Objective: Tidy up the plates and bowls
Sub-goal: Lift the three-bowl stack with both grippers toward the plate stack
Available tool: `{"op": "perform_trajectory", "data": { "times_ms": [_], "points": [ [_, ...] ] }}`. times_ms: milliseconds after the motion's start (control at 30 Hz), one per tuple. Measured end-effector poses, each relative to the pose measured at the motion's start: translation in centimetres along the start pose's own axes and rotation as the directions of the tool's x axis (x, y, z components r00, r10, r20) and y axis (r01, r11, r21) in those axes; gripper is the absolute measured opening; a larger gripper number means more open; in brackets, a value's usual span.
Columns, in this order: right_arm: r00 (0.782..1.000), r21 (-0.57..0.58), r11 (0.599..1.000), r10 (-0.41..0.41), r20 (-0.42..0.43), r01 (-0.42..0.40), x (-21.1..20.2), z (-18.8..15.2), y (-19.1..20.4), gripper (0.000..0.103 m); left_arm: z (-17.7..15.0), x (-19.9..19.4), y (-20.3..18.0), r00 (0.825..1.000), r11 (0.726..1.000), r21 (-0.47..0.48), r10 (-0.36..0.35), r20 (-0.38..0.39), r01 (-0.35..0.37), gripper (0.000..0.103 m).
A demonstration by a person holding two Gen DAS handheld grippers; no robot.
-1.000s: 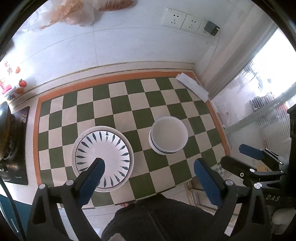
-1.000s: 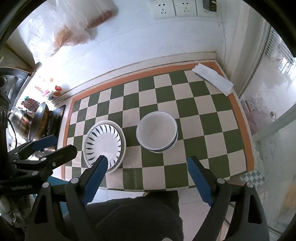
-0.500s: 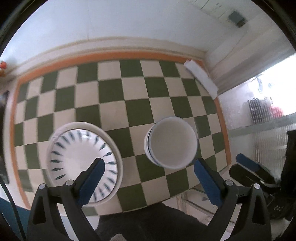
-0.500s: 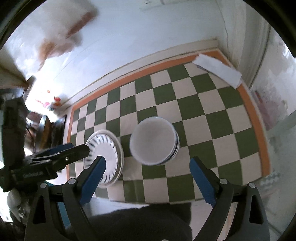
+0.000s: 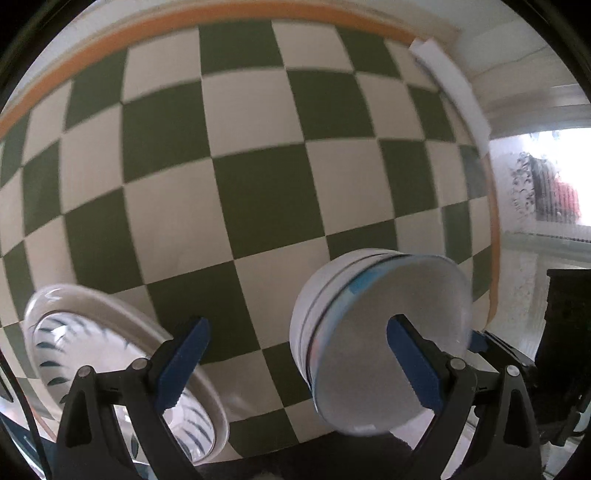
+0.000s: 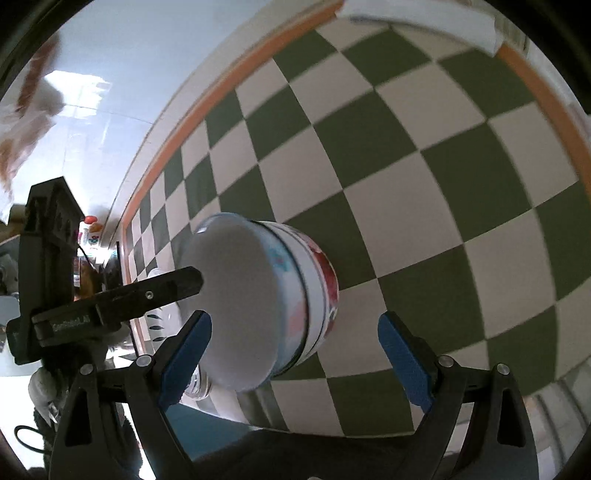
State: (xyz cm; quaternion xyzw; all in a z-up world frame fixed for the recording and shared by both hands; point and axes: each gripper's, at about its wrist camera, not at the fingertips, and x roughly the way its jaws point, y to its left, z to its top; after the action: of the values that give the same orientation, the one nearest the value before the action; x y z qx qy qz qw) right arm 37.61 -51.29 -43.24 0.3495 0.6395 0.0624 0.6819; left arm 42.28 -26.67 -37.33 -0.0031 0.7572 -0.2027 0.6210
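Left gripper (image 5: 295,354): we hold it low over the mat, jaws spread wide and gripping nothing; one blue pad sits in front of the plate, the other in front of the bowls.
Right gripper (image 6: 293,354): we hold it low too, jaws wide apart and empty, its left pad just before the bowls' rim.
Bowls (image 6: 258,306): a nested stack, white inside, with red and blue print on the outer wall; it stands on the mat between our two grippers, at the near edge.
Plate (image 5: 122,365): white with dark leaf marks, lying flat on the mat, left of the bowls and apart from them.
Handling: we judge bowls and plate to be glazed ceramic, so stiff, fairly heavy, slick and breakable. We would pinch the top bowl's rim, one pad inside and one outside, and lift straight up.
Pose: both grippers point forward and down at the mat, tilted toward each other; the left one's finger shows in the right view beside the bowls.
Mat (image 5: 258,199): green and cream checks with an orange border, bare behind the dishes.
Far: a folded white cloth (image 6: 417,18) lies at the mat's back corner.
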Motion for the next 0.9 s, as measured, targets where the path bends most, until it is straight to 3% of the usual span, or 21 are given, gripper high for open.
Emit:
{"op": "perform_trajectory", "data": {
  "times_ms": [133, 200, 267, 300, 367, 433, 900],
  "points": [
    [0.998, 0.044, 0.998, 0.045, -0.052, -0.043, 2.5, 0.6, -1.5, 0.089, 0.6, 2.0, 0.2, 0.996, 0.998, -0.002, -0.065, -0.062, 0.065, 0.088],
    [0.994, 0.064, 0.995, 0.076, -0.074, -0.072, 3.7, 0.7, -2.1, 0.087, 0.8, 2.7, 0.2, 0.993, 0.997, -0.005, -0.083, -0.080, 0.083, 0.074],
    [0.991, 0.076, 0.993, 0.098, -0.089, -0.092, 4.5, 0.8, -2.5, 0.082, 0.8, 3.3, 0.2, 0.988, 0.992, -0.010, -0.126, -0.094, 0.125, 0.053],
    [0.989, 0.081, 0.991, 0.110, -0.098, -0.102, 5.0, 0.9, -2.7, 0.078, 0.8, 3.3, 0.2, 0.982, 0.987, -0.017, -0.163, -0.091, 0.162, 0.049],
    [0.982, 0.104, 0.985, 0.149, -0.116, -0.137, 5.9, 1.0, -3.0, 0.070, 0.6, 3.1, 0.1, 0.983, 0.986, -0.012, -0.169, -0.071, 0.169, 0.049],
    [0.978, 0.116, 0.982, 0.165, -0.131, -0.150, 6.6, 1.0, -3.0, 0.054, 0.4, 2.8, 0.0, 0.984, 0.985, -0.003, -0.173, -0.051, 0.173, 0.049],
    [0.984, 0.042, 0.988, 0.151, -0.100, -0.147, 6.9, 1.0, -1.2, 0.051, -0.5, 1.2, 0.0, 0.992, 0.992, 0.015, -0.125, 0.017, 0.125, 0.049]
  ]
}}
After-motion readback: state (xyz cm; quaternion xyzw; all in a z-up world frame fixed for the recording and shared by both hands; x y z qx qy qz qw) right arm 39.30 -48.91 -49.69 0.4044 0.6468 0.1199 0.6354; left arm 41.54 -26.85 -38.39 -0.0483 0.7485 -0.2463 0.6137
